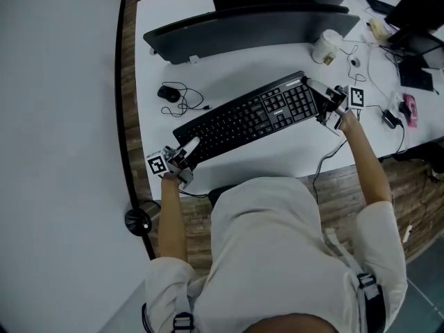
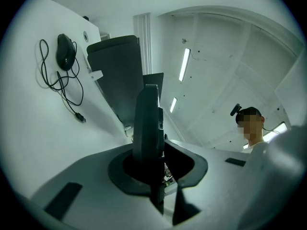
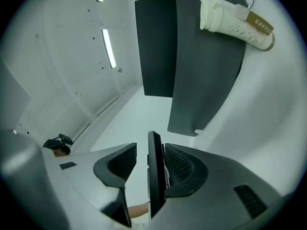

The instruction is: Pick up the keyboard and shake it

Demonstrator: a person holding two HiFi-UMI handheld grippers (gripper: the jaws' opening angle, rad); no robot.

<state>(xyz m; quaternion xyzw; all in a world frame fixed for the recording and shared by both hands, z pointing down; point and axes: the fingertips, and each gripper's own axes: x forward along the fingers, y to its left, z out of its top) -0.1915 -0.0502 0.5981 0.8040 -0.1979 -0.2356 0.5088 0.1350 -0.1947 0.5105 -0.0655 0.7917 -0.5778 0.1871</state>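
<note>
Keyboard (image 1: 257, 116) runs diagonally across the desk (image 1: 277, 161), number pad far-right. Left gripper (image 1: 189, 148) is clamped on its near end. The right gripper (image 1: 326, 109) has its jaws apart around the other.

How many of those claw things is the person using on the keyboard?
2. The left claw is clamped on the keyboard's left end. The right claw straddles its right end, jaws apart around the edge. No others seem hidden.

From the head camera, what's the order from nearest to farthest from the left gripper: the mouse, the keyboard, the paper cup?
1. Keyboard: its near-left end sits between the left gripper jaws.
2. Mouse: farther up, on the left side.
3. Paper cup: far off at the upper right.
</note>
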